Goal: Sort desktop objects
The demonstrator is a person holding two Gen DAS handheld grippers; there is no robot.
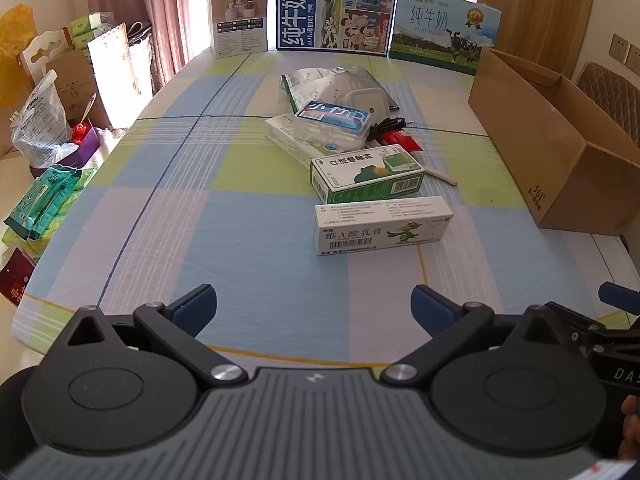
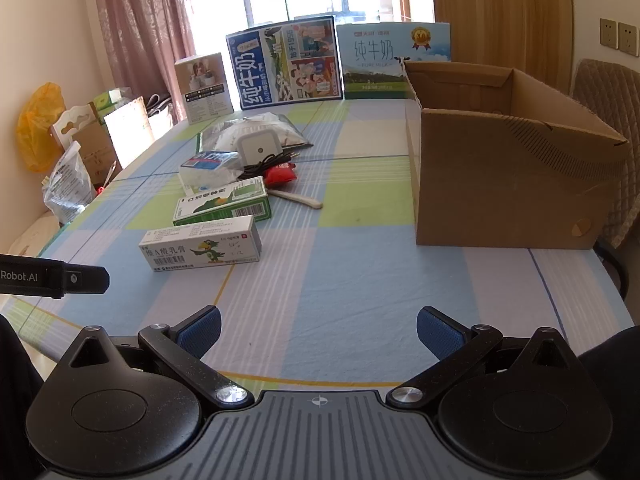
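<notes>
A white ointment box (image 1: 382,226) lies nearest on the checked tablecloth, also in the right wrist view (image 2: 200,249). Behind it lies a green-and-white medicine box (image 1: 366,174) (image 2: 222,203). Further back is a pile: a clear box with a blue label (image 1: 334,122) (image 2: 208,166), a silver pouch (image 1: 320,84), a white square device (image 2: 256,148), a black cable (image 2: 268,162), a red packet (image 2: 282,174) and a white stick (image 2: 300,199). An open cardboard box (image 2: 500,176) (image 1: 560,168) stands at the right. My left gripper (image 1: 314,312) and my right gripper (image 2: 318,334) are both open and empty, short of the objects.
Milk cartons (image 1: 336,10) and a small white box (image 1: 238,20) stand along the table's far edge. Bags and packages (image 1: 52,128) crowd the floor at the left. A padded chair (image 2: 612,92) stands behind the cardboard box.
</notes>
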